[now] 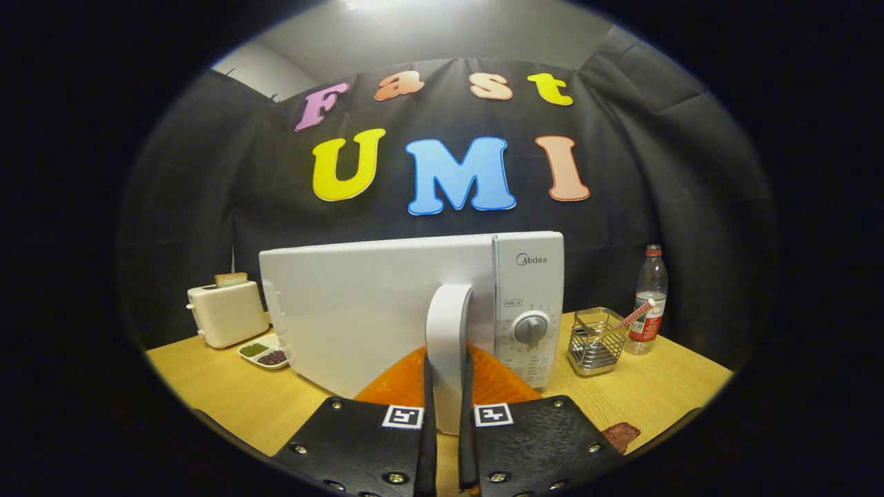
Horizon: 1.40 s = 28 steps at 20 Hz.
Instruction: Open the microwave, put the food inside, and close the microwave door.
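Observation:
A white microwave [387,310] stands on the wooden table [221,393], its door slightly swung out from the body at the handle side. My gripper [447,386] is shut on the door's upright white handle [447,324], one finger on each side of it. The control panel with a round dial [531,327] lies just right of the handle. A dark reddish piece of food [621,436] lies on the table to the right of my fingers, partly hidden by them.
A white toaster [226,312] with a slice of bread stands left of the microwave, and a small two-part dish [265,355] of seeds lies in front of it. Right of the microwave stand a wire holder [595,341] with a striped straw and a plastic bottle [649,298].

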Motion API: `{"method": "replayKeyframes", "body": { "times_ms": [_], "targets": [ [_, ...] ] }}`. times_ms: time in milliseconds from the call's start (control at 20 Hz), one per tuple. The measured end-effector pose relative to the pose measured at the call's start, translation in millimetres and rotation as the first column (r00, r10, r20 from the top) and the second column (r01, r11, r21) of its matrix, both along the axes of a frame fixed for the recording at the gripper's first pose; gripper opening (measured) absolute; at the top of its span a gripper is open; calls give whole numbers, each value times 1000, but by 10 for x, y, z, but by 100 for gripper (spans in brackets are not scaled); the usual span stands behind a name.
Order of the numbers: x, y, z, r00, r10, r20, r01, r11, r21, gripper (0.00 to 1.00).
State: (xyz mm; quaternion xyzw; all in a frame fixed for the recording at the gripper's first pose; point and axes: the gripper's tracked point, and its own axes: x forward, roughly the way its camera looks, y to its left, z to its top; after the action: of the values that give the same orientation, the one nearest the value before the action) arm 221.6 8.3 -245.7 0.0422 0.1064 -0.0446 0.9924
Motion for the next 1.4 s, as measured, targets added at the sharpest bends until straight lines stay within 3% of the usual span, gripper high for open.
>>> {"method": "replayKeyframes", "body": {
  "times_ms": [700, 850, 1200, 1400],
  "targets": [
    [-1105, 1655, 204, 960, 276, 44, -278, 960, 34, 12],
    [-1227, 2023, 225, 961, 273, 41, -274, 961, 20, 11],
    [-1407, 2645, 209, 976, 215, 35, -209, 969, -134, 11],
    [-1641, 3213, 127, 920, 392, 11, -392, 920, -31, 10]
  ]
}}
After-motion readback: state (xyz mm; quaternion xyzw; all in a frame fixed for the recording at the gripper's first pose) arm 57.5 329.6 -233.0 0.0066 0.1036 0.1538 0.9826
